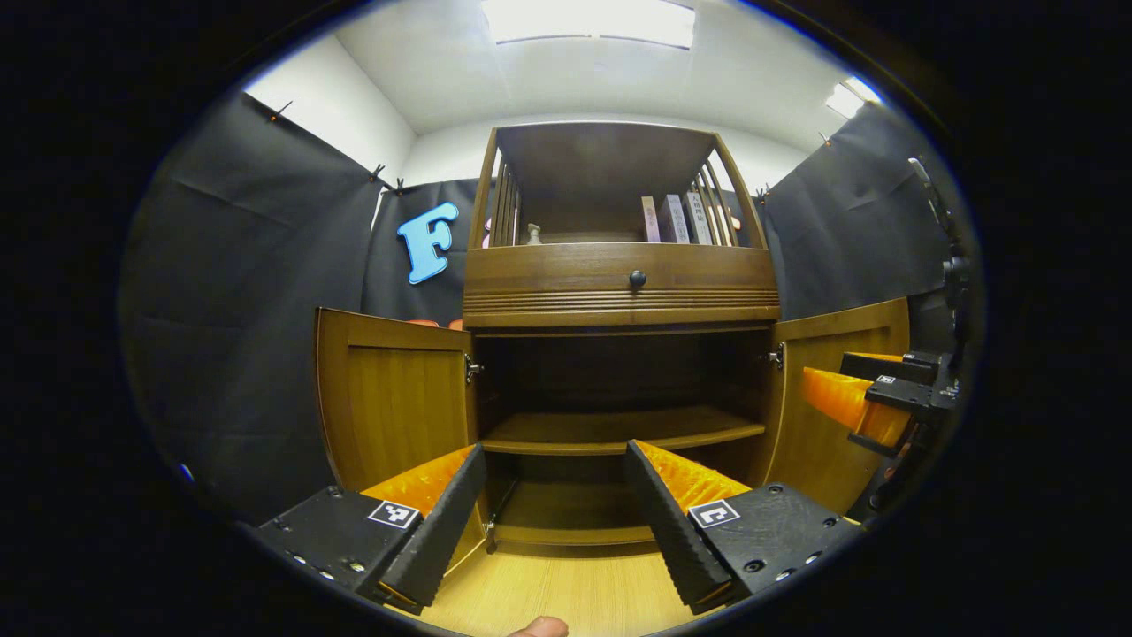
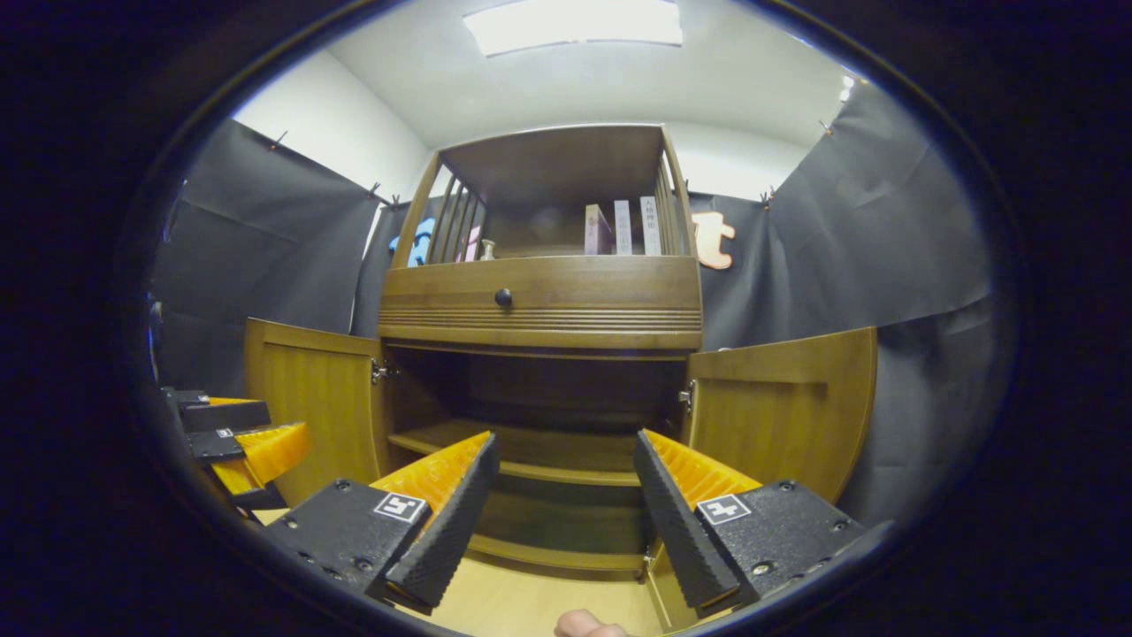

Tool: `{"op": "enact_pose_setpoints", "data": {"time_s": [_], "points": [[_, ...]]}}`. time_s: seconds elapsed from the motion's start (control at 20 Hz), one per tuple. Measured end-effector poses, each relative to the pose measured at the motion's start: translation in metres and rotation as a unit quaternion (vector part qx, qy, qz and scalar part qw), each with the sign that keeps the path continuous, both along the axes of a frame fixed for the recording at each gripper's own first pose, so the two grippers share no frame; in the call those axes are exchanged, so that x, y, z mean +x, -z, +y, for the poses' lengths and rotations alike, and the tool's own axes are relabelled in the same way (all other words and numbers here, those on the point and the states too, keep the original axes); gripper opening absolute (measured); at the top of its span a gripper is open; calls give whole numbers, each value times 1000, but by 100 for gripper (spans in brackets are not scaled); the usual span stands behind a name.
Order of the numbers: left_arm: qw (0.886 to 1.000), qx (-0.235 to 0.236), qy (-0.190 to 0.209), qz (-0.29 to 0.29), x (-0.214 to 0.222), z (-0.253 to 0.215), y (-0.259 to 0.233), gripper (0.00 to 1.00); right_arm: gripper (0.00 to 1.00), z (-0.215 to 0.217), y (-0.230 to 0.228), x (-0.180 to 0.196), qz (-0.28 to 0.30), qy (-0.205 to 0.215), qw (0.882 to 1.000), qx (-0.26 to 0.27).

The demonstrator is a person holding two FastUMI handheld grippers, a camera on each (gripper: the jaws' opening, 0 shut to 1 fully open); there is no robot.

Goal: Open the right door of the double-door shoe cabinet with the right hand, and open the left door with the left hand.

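We see a brown shoe cabinet (image 1: 619, 292) of smooth, satin-finished wood, its round dark knob (image 1: 637, 280) glossy, and small hinges (image 2: 685, 397) of shiny metal.

Left tool (image 1: 555, 509) and right tool (image 2: 566, 504), both spread wide, empty.

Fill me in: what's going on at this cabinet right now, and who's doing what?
A person holds a claw in each hand in front of a wooden shoe cabinet. Both lower doors are swung open: the left door and the right door. The inner shelf looks bare. The left claw and the right claw are both open, gripping nothing and clear of the doors. The drawer above is shut.
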State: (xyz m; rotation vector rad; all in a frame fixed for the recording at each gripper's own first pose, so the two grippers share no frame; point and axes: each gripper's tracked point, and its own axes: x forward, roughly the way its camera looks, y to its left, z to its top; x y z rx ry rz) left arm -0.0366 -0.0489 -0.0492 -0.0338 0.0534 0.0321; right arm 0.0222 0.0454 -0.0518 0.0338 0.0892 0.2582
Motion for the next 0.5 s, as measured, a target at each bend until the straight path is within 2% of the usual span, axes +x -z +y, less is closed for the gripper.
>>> {"op": "enact_pose_setpoints", "data": {"time_s": [0.15, 0.2, 0.35, 0.4, 0.45, 0.5], "points": [[1000, -2, -2, -3, 1, 3, -6, 95, 100, -2, 1, -1, 0, 2, 1000, 0], [1000, -4, -4, -4, 3, 5, -6, 95, 96, -2, 2, -1, 1, 2, 1000, -1], [1000, -6, -4, -6, 4, 6, -8, 95, 96, -5, 5, -1, 4, 4, 1000, -3], [1000, -5, -5, -6, 5, 7, -8, 100, 100, -5, 6, 0, 5, 4, 1000, -2], [1000, -4, -5, -6, 6, 8, -7, 100, 96, -4, 7, 0, 7, 4, 1000, -1], [1000, -3, -7, -6, 6, 9, -7, 100, 100, -3, 7, 1, 8, 3, 1000, 0]]}}
